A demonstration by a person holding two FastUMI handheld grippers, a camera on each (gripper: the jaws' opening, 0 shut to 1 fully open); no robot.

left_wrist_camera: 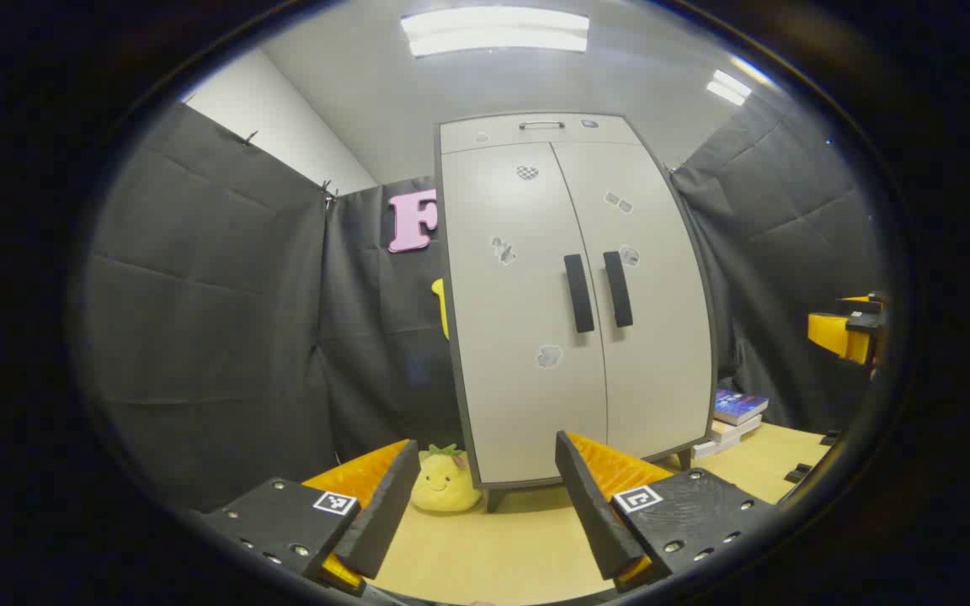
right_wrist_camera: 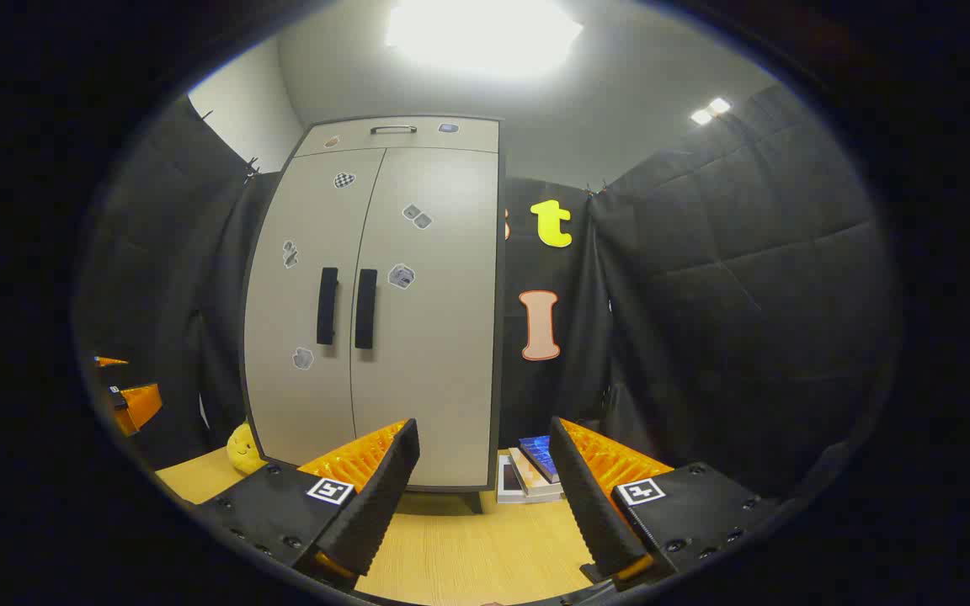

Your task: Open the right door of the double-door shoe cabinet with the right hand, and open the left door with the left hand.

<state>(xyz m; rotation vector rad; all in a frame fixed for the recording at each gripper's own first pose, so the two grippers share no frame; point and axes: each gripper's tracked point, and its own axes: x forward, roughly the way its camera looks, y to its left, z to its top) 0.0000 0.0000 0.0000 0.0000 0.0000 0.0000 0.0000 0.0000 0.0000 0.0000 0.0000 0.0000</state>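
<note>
A tall pale grey shoe cabinet (left_wrist_camera: 535, 353) (right_wrist_camera: 418, 362) stands on short legs with both doors closed. Two black vertical handles sit side by side at the middle seam: the left door handle (left_wrist_camera: 578, 294) (right_wrist_camera: 327, 306) and the right door handle (left_wrist_camera: 617, 289) (right_wrist_camera: 365, 309). Small stickers dot both doors. My left gripper (left_wrist_camera: 485, 497) is open, well short of the cabinet, with nothing between its fingers. My right gripper (right_wrist_camera: 485, 488) is open too, some way back and aimed at the cabinet's right edge. The right gripper also shows at the far right of the left gripper view (left_wrist_camera: 851, 332), and the left gripper at the far left of the right gripper view (right_wrist_camera: 127, 404).
A yellow plush toy (left_wrist_camera: 445, 484) (right_wrist_camera: 242, 449) lies on the wooden floor by the cabinet's left foot. A stack of books (left_wrist_camera: 733, 417) (right_wrist_camera: 535, 467) rests at its right foot. Black cloth walls close in on both sides. A drawer with a metal pull (left_wrist_camera: 541, 125) tops the cabinet.
</note>
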